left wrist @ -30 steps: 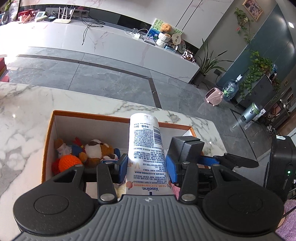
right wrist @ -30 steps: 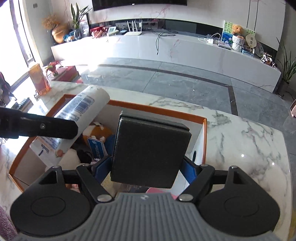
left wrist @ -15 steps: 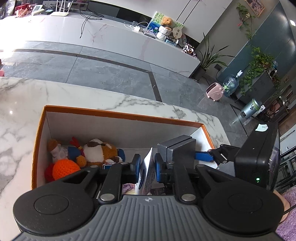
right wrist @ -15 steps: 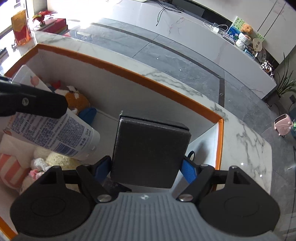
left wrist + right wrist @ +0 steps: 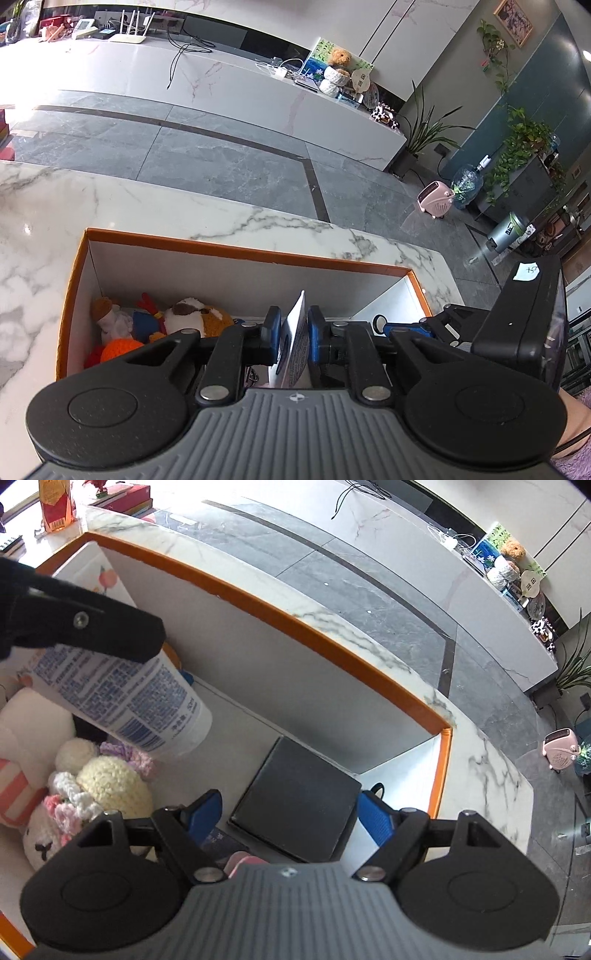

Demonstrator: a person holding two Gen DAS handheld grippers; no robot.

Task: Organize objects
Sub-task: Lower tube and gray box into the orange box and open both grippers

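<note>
An orange-rimmed white box (image 5: 243, 254) stands on the marble table. My left gripper (image 5: 291, 332) is shut on the flat end of a white Vaseline tube (image 5: 293, 341) and holds it inside the box; in the right wrist view the tube (image 5: 140, 709) points cap-down over the soft toys. My right gripper (image 5: 291, 808) is open, its blue pads either side of a black box (image 5: 295, 801) that rests on the floor of the orange box (image 5: 332, 653) at its right end.
Plush and crochet toys (image 5: 147, 325) fill the box's left side; a cream crochet doll (image 5: 96, 786) lies near my right gripper. The marble table (image 5: 44, 206) extends left. An orange bottle (image 5: 55, 502) stands at the far table corner.
The left gripper turned the tube from upright to cap-down and lowered it into the box. The right gripper lowered the black box to the box floor and opened off it.
</note>
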